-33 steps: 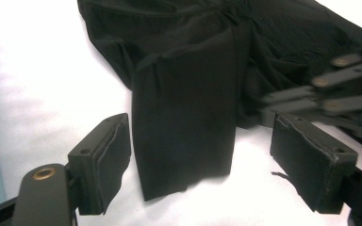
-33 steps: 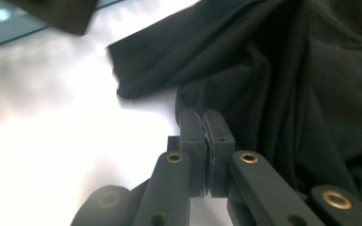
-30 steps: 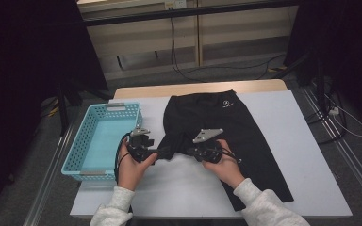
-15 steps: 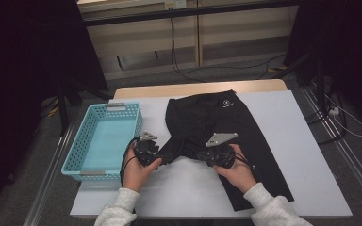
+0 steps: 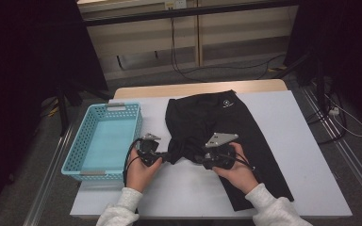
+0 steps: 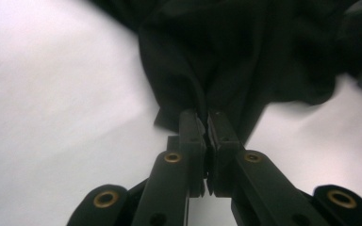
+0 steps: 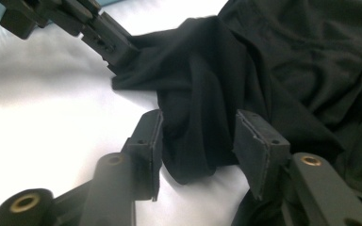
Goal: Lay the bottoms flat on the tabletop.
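Handling the soft black garment (image 5: 207, 122) on the bench.
Left gripper (image 6: 206, 123) is pinching its limp edge; right gripper (image 7: 195, 136), jaws opening, is probably straddling a loose fold.

left gripper (image 6: 206, 123): jaws closed on black garment (image 5: 207, 123) | right gripper (image 7: 198, 141): jaws opened, released fold

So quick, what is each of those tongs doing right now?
Left tongs: just closed, shut on the black shorts.
Right tongs: just opening, open, a fold of the shorts between the pads.
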